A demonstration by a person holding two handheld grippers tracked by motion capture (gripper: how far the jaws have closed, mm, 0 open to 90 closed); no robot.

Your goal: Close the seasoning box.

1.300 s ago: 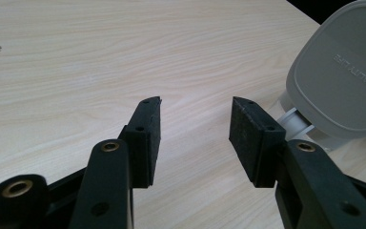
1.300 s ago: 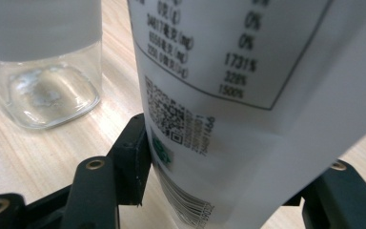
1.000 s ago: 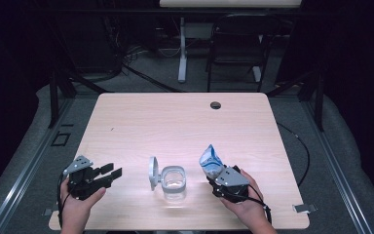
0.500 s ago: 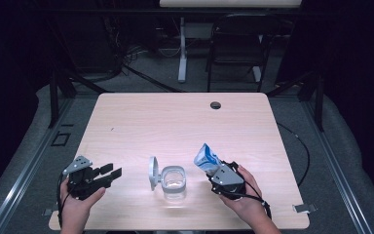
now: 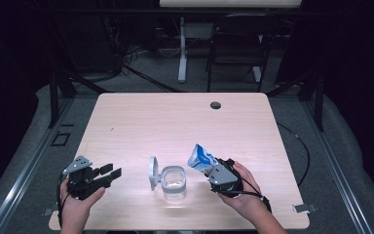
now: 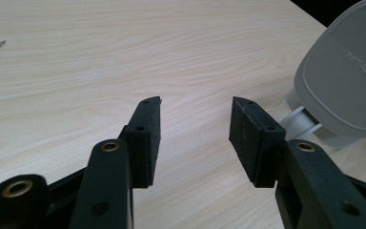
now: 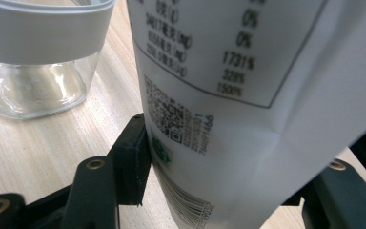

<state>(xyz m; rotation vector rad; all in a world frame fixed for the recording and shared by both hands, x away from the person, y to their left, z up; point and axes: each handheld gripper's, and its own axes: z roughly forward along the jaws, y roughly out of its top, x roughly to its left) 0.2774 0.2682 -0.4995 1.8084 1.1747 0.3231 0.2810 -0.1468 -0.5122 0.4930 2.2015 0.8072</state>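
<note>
Right gripper (image 5: 209, 168): its jaws are clamped on a blue-and-white pouch (image 5: 200, 158), gripped low on the pack so the top end leans toward the jar. I judge this a hold for tipping the contents in.
Pouch material: thin, flexible film, creased and folded where the jaws pinch it; in the right gripper view its white back (image 7: 248, 109) carries a printed table, a QR code and a barcode. It looks likely to buckle or slip if squeezed unevenly.
Jar (image 5: 174, 179): clear, squarish glass with rounded corners and a pale band round the mouth, standing upright near the front edge of the table (image 5: 175, 122), just beside the pouch and not touching it. It appears empty.
Lid (image 5: 152, 171): grey, smooth plastic with rounded corners, hinged to the jar and swung up on edge at the jar's left, so the mouth stays free.
Left gripper (image 5: 108, 174): jaws apart, nothing between them, held low over the table to the left of the jar and pointing toward it; in the left gripper view the lid (image 6: 345, 81) sits just ahead. Probably waiting to steady the jar.
Pads (image 6: 248, 136): black, matt, finely grained rubber faces.
Table surface: pale wood grain, flat, otherwise bare near the work.
</note>
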